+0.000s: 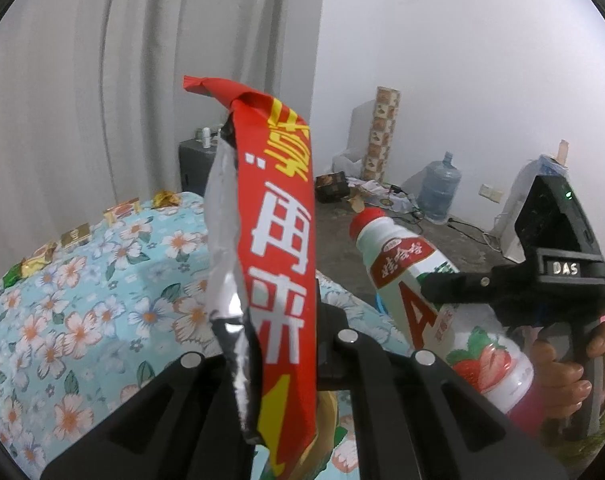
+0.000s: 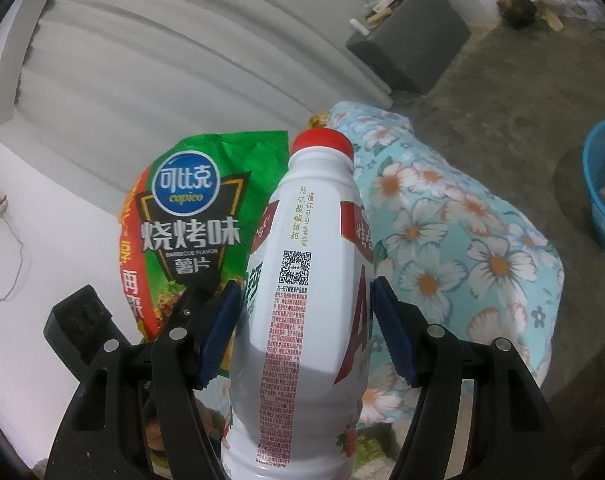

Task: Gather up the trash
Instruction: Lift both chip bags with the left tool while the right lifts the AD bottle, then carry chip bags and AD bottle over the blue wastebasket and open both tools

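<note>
Left wrist view shows the left tongs [image 1: 286, 360] clenched on a crumpled green-and-red foil chip bag [image 1: 274, 248], seen edge-on with its silver inside exposed, held up above a tabletop covered in a pale blue cloth with white flowers [image 1: 82, 312]. To its right, the right tongs [image 1: 434, 296] grip a white plastic drink bottle with a red cap and strawberry label [image 1: 418, 300], tilted, with the person's hand [image 1: 570, 368] on the handle.

Right wrist view confirms that grasp: the blue-padded fingers [image 2: 218, 336] press both sides of the bottle [image 2: 314, 280] at mid-body, and the chip bag [image 2: 190, 224] hangs just beside it, its front facing the camera.

Both pieces are lifted clear of the cloth, so the pick-up looks done for these two. A blue plastic basket [image 2: 598, 200] stands on the concrete floor well apart from the tabletop, with something colourful already inside; it is probably the bin, so carrying and dropping remain. Several small gold and green candy wrappers [image 1: 74, 240] lie along the far edge of the tabletop, likely more trash to gather afterwards.
</note>
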Motion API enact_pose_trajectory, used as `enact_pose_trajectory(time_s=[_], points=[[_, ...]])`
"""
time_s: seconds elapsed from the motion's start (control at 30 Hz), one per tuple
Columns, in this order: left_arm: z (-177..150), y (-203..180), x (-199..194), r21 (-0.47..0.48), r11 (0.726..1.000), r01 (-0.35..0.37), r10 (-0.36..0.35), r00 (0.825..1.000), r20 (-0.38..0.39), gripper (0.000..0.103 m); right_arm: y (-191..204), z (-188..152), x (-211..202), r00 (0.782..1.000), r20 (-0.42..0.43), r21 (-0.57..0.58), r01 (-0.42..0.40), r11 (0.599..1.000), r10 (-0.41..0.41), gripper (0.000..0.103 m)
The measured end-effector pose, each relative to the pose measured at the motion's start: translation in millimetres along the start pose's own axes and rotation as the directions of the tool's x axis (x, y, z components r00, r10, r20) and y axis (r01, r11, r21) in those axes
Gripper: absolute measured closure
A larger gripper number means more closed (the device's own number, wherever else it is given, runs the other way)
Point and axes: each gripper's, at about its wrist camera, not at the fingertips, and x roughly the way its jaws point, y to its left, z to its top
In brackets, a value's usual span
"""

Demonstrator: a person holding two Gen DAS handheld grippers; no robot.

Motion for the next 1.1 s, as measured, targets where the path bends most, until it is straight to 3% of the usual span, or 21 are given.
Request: enact_pose_trajectory(time_s=[0.47,0.83,0.93,1.1], points=[[23,-54,67,0.131,0.985,0.116,-0.104,0.990,-0.091,0.102,-60,6,-29,0.995,0.095,0.158,-0.049,0.986,0.034,0.040],[38,-116,123,0.208,0.955,0.210,-0.172,0.967,-0.186,0.102,-112,5,-69,0.981,0.192,0.275,-0.078,0.958,0.025,0.040],[50,-128,147,0.189,0.948,0.256,-0.212,0.951,-0.225,0.102,-137,9,-105,0.959,0.281,0.318,-0.060,0.946,-0.034,0.040],[69,-151,201,0.149,0.928,0.341,-0.285,0.909,-0.305,0.102,-185,1,-169,0.885,0.406,0.450,0.022,0.893,-0.226,0.040]])
